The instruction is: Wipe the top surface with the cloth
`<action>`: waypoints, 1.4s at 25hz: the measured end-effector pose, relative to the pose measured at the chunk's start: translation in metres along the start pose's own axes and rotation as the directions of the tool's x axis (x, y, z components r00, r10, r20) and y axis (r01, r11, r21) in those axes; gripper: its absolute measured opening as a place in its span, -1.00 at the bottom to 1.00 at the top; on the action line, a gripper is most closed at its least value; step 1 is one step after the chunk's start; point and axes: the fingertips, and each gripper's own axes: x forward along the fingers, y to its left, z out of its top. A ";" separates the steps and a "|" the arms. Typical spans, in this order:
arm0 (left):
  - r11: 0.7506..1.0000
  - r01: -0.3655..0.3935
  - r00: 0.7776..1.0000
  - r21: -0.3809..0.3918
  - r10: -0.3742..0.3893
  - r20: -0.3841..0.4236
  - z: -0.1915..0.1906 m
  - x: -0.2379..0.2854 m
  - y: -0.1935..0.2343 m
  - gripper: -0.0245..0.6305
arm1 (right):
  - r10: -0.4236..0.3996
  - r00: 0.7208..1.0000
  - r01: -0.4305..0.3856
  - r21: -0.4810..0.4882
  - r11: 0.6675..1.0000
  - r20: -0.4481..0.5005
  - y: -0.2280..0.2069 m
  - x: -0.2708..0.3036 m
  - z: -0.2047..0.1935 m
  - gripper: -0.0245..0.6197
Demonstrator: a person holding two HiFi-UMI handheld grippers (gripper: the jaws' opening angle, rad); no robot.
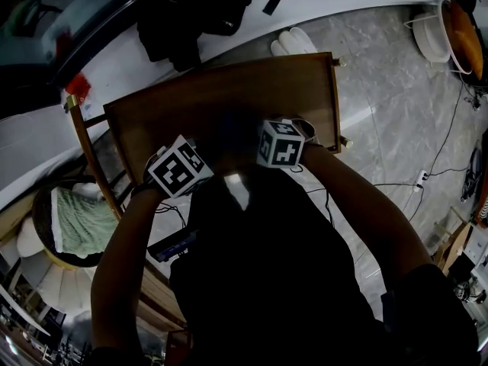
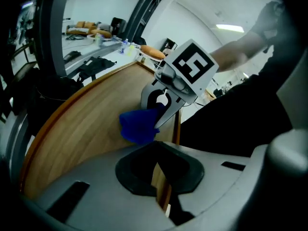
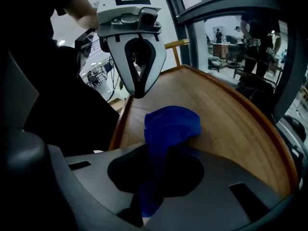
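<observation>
A brown wooden top with a raised rim fills the middle of the head view. My right gripper is shut on a blue cloth, whose bunched end rests on the wood near the edge closest to me. In the left gripper view the same cloth hangs from the right gripper. My left gripper hovers low over the wood, shut with nothing in it. It faces the right gripper from close by; in the right gripper view its fingertips meet. In the head view, both marker cubes, left and right, sit at the near edge.
Dark clothing lies on the white counter beyond the table. A round basket holding a green cloth stands at the lower left. White slippers, cables and a white basin are on the grey floor to the right.
</observation>
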 end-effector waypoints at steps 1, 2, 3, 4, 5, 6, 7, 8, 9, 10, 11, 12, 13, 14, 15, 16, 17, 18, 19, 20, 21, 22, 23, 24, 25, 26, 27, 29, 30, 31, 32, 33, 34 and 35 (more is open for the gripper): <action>1.000 0.012 1.000 0.008 -0.012 -0.007 -0.003 0.002 -0.005 -0.90 | 0.013 1.000 -0.013 -0.002 1.000 -0.002 0.007 0.001 -0.002 -0.73; 1.000 0.024 1.000 0.015 -0.024 -0.011 -0.004 0.003 -0.010 -0.90 | 0.026 1.000 -0.026 -0.006 1.000 -0.005 0.014 0.002 -0.003 -0.73; 0.999 0.037 0.999 0.022 -0.036 -0.014 -0.006 0.004 -0.014 -0.90 | 0.039 0.999 -0.039 -0.011 0.999 -0.009 0.020 0.003 -0.005 -0.73; 0.998 0.050 0.999 0.031 -0.050 -0.019 -0.007 0.004 -0.018 -0.90 | 0.052 0.999 -0.052 -0.015 0.999 -0.014 0.026 0.004 -0.007 -0.73; 0.997 0.062 0.998 0.040 -0.061 -0.024 -0.008 0.004 -0.021 -0.90 | 0.064 0.998 -0.064 -0.018 0.998 -0.017 0.032 0.004 -0.009 -0.73; 0.997 0.068 0.997 0.047 -0.067 -0.028 -0.008 0.004 -0.023 -0.90 | 0.076 0.997 -0.076 -0.021 0.997 -0.021 0.038 0.005 -0.010 -0.73; 0.996 0.070 0.997 0.051 -0.068 -0.031 -0.009 0.003 -0.023 -0.90 | 0.088 0.996 -0.088 -0.024 0.996 -0.025 0.043 0.005 -0.012 -0.73; 0.996 0.068 0.997 0.052 -0.066 -0.031 -0.008 0.003 -0.022 -0.90 | 0.100 0.995 -0.101 -0.028 0.995 -0.030 0.049 0.006 -0.014 -0.73; 0.997 0.065 0.998 0.050 -0.064 -0.030 -0.008 0.002 -0.021 -0.90 | 0.112 0.993 -0.113 -0.032 0.993 -0.035 0.054 0.006 -0.015 -0.73; 0.997 0.063 0.998 0.047 -0.062 -0.027 -0.007 0.002 -0.019 -0.90 | 0.122 0.992 -0.124 -0.037 0.992 -0.041 0.059 0.007 -0.017 -0.73; 0.997 0.062 0.998 0.044 -0.061 -0.025 -0.007 0.001 -0.018 -0.90 | 0.131 0.990 -0.132 -0.041 0.990 -0.046 0.062 0.008 -0.018 -0.73; 0.997 0.062 0.998 0.042 -0.061 -0.024 -0.006 0.001 -0.017 -0.90 | 0.137 0.989 -0.139 -0.042 0.989 -0.051 0.065 0.008 -0.019 -0.73; 0.997 0.061 0.998 0.041 -0.060 -0.024 -0.005 0.001 -0.016 -0.90 | 0.143 0.988 -0.146 -0.038 0.989 -0.054 0.066 0.009 -0.020 -0.73; 0.997 0.059 0.998 0.041 -0.058 -0.024 -0.004 0.000 -0.014 -0.90 | 0.152 0.987 -0.154 -0.031 0.988 -0.053 0.066 0.008 -0.019 -0.73; 0.998 0.053 0.998 0.043 -0.053 -0.022 -0.001 -0.001 -0.011 -0.90 | 0.158 0.987 -0.159 -0.024 0.987 -0.041 0.063 0.006 -0.017 -0.73; 0.998 0.044 0.999 0.046 -0.044 -0.016 0.003 -0.004 -0.008 -0.90 | 0.150 0.989 -0.150 -0.013 0.989 -0.011 0.055 0.001 -0.013 -0.73; 0.998 0.031 1.000 0.052 -0.030 -0.004 0.010 -0.008 -0.004 -0.90 | 0.123 0.992 -0.123 0.006 0.992 0.035 0.043 -0.008 -0.007 -0.73; 0.998 0.012 1.000 0.060 -0.013 0.015 0.019 -0.013 0.002 -0.90 | 0.077 0.993 -0.080 0.033 0.996 0.085 0.025 -0.020 0.000 -0.73; 0.998 -0.010 0.999 0.069 0.007 0.040 0.030 -0.019 0.009 -0.90 | 0.024 0.992 -0.031 0.054 0.998 0.124 0.004 -0.033 0.007 -0.73; 0.996 -0.036 0.997 0.078 0.031 0.065 0.042 -0.026 0.018 -0.90 | -0.028 0.989 0.019 0.059 0.998 0.146 -0.017 -0.046 0.013 -0.73; 0.994 -0.064 0.994 0.085 0.056 0.089 0.053 -0.033 0.028 -0.90 | -0.073 0.986 0.066 0.051 0.997 0.151 -0.038 -0.057 0.018 -0.73; 0.992 -0.091 0.991 0.088 0.082 0.108 0.063 -0.039 0.037 -0.90 | -0.108 0.983 0.104 0.037 0.994 0.148 -0.056 -0.065 0.022 -0.73; 0.989 -0.119 0.986 0.084 0.108 0.126 0.073 -0.044 0.048 -0.90 | -0.134 0.981 0.133 0.022 0.991 0.142 -0.073 -0.071 0.025 -0.73; 0.986 -0.146 0.981 0.075 0.135 0.142 0.082 -0.048 0.058 -0.90 | -0.154 0.979 0.154 0.009 0.988 0.137 -0.088 -0.077 0.029 -0.73; 0.984 -0.169 0.975 0.061 0.158 0.157 0.091 -0.050 0.067 -0.90 | -0.170 0.977 0.172 -0.002 0.985 0.132 -0.102 -0.080 0.031 -0.73; 0.981 -0.186 0.970 0.048 0.176 0.169 0.099 -0.052 0.075 -0.90 | -0.183 0.976 0.185 -0.012 0.983 0.123 -0.115 -0.082 0.031 -0.73; 0.980 -0.196 0.966 0.038 0.186 0.177 0.106 -0.051 0.081 -0.90 | -0.192 0.976 0.194 -0.017 0.981 0.107 -0.126 -0.081 0.029 -0.73; 0.979 -0.201 0.965 0.033 0.192 0.176 0.114 -0.046 0.089 -0.90 | -0.199 0.977 0.200 -0.012 0.980 0.071 -0.142 -0.073 0.020 -0.73; 0.979 -0.201 0.967 0.037 0.192 0.167 0.115 -0.042 0.091 -0.90 | -0.201 0.978 0.202 -0.007 0.979 0.058 -0.147 -0.068 0.017 -0.73; 0.979 -0.198 0.969 0.042 0.189 0.158 0.116 -0.038 0.092 -0.90 | -0.207 0.977 0.207 -0.006 0.978 0.049 -0.150 -0.064 0.014 -0.73; 0.980 -0.193 0.972 0.047 0.184 0.149 0.116 -0.034 0.092 -0.90 | -0.216 0.975 0.217 -0.013 0.976 0.043 -0.152 -0.061 0.012 -0.73; 0.981 -0.186 0.974 0.051 0.177 0.143 0.116 -0.031 0.091 -0.90 | -0.226 0.973 0.228 -0.025 0.973 0.039 -0.154 -0.058 0.011 -0.73; 0.982 -0.179 0.976 0.053 0.170 0.139 0.115 -0.028 0.089 -0.90 | -0.235 0.971 0.237 -0.035 0.971 0.038 -0.154 -0.057 0.011 -0.73; 0.983 -0.173 0.977 0.055 0.165 0.136 0.115 -0.026 0.088 -0.90 | -0.240 0.970 0.241 -0.038 0.970 0.040 -0.154 -0.057 0.011 -0.73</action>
